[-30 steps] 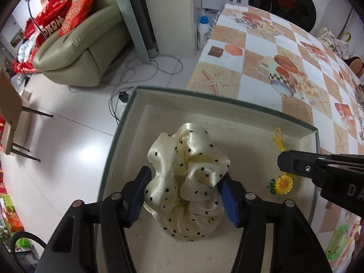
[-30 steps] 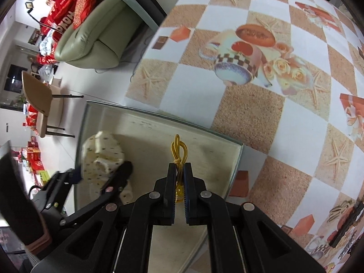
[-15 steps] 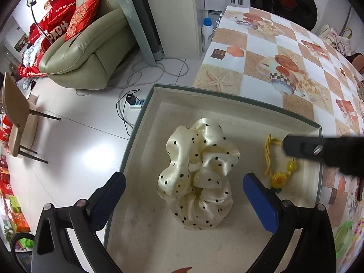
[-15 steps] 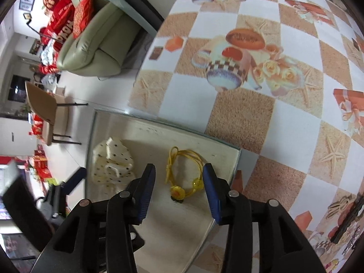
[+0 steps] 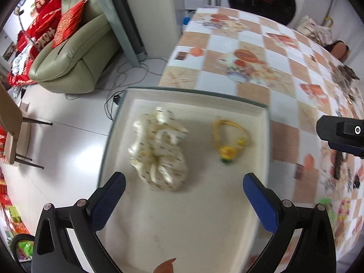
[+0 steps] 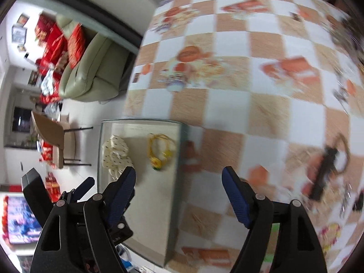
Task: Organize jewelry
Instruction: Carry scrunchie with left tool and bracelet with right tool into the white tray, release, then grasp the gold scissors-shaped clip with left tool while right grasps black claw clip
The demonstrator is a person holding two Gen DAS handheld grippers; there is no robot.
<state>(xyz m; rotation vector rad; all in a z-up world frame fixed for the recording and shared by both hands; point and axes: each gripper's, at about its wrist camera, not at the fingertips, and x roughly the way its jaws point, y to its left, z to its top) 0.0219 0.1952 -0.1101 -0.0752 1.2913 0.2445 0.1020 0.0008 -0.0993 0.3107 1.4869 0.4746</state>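
Both drops were done. A second ago my left gripper (image 5: 184,185) was clamped on the scrunchie (image 5: 159,150) and the right gripper (image 6: 178,185) pinched the yellow hair tie (image 5: 228,141); at this frame both sat loose in the tray (image 5: 195,92), scrunchie on the left, hair tie just beside it to the right, apart from each other. Left fingers (image 5: 109,198) stood wide with nothing between them, pulled up and back from the scrunchie. Right fingers (image 6: 235,199) had just been opening, also empty, and that view had swung off the tray toward the counter (image 6: 261,104). I judged these two items as sorted. More pieces, too blurred to name, lay on the counter to the right, so next pickup was probably there.
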